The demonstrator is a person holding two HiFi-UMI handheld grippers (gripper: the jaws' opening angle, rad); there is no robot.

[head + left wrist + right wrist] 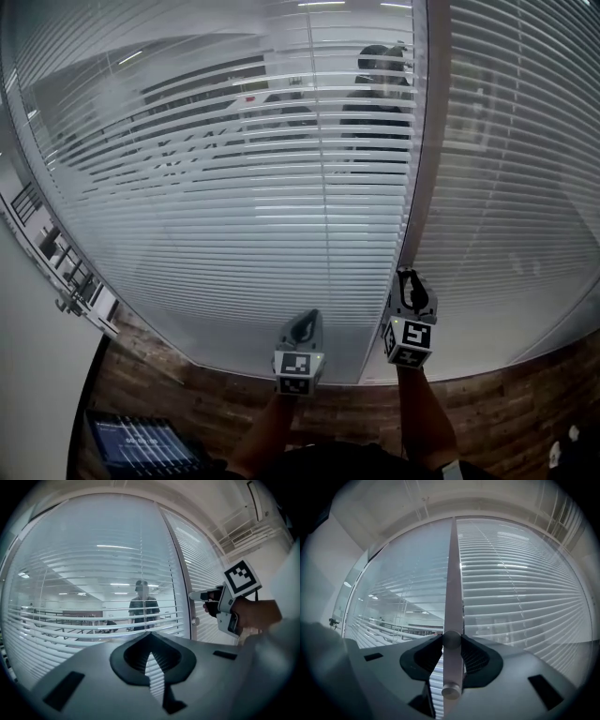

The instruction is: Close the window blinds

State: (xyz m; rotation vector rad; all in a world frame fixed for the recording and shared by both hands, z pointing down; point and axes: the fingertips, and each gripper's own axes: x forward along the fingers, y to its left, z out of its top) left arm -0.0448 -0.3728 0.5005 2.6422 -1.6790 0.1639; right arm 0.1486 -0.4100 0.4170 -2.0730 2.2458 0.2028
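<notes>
White slatted blinds [234,187] hang behind the glass, with slats tilted so the room beyond shows through. A second blind [516,169] covers the pane to the right. A grey mullion [420,169] divides them and carries a small round knob [451,639]. My right gripper [451,640] has one jaw on each side of that knob, both touching it. It also shows at the mullion in the head view [409,277] and the left gripper view [200,595]. My left gripper [307,321] is held lower left, off the glass, shut and empty [150,634].
A person [375,94] stands beyond the glass. A second round stud [451,692] sits lower on the mullion [453,573]. A lit screen [141,445] lies at the lower left above the wood-pattern floor [506,412]. A white wall [28,375] is on the left.
</notes>
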